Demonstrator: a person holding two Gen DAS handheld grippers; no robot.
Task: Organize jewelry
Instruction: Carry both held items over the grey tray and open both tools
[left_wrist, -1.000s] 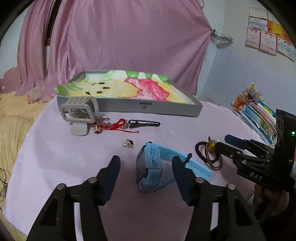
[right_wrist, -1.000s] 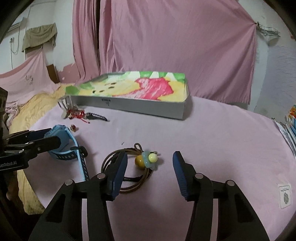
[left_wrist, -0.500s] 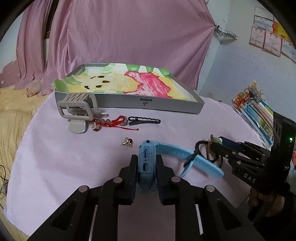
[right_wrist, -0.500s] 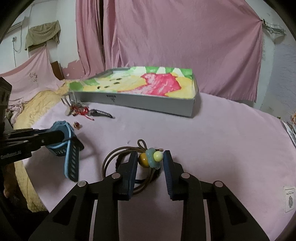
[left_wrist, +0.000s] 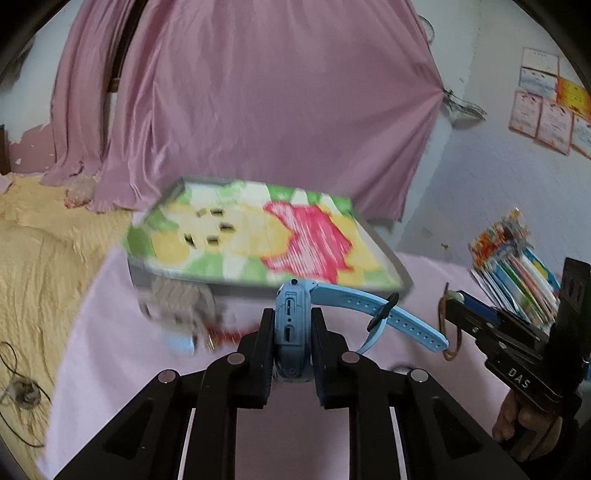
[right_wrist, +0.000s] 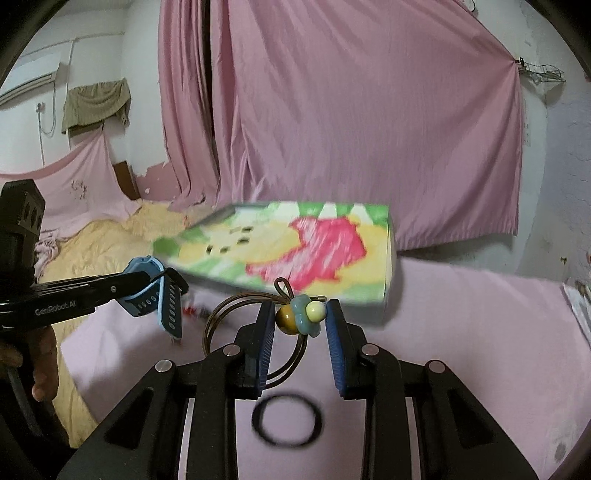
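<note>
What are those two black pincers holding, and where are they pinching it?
Left tool pinches the blue plastic watch by its case; right tool pinches the brown cord bracelet by its beads.

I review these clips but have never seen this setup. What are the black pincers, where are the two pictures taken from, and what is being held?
No robot here: a person holds a hand-operated two-finger gripper in each hand, each with a fisheye camera looking along its fingers. In the left wrist view, the left gripper is shut on a blue watch, lifted above the pink tablecloth; the right gripper shows at that picture's right edge. In the right wrist view, the right gripper is shut on the beads of a brown cord bracelet, also lifted. A black ring lies on the cloth below it. Behind stands a shallow grey tray lined with a colourful drawing. Other small items in front of the tray are blurred.
</note>
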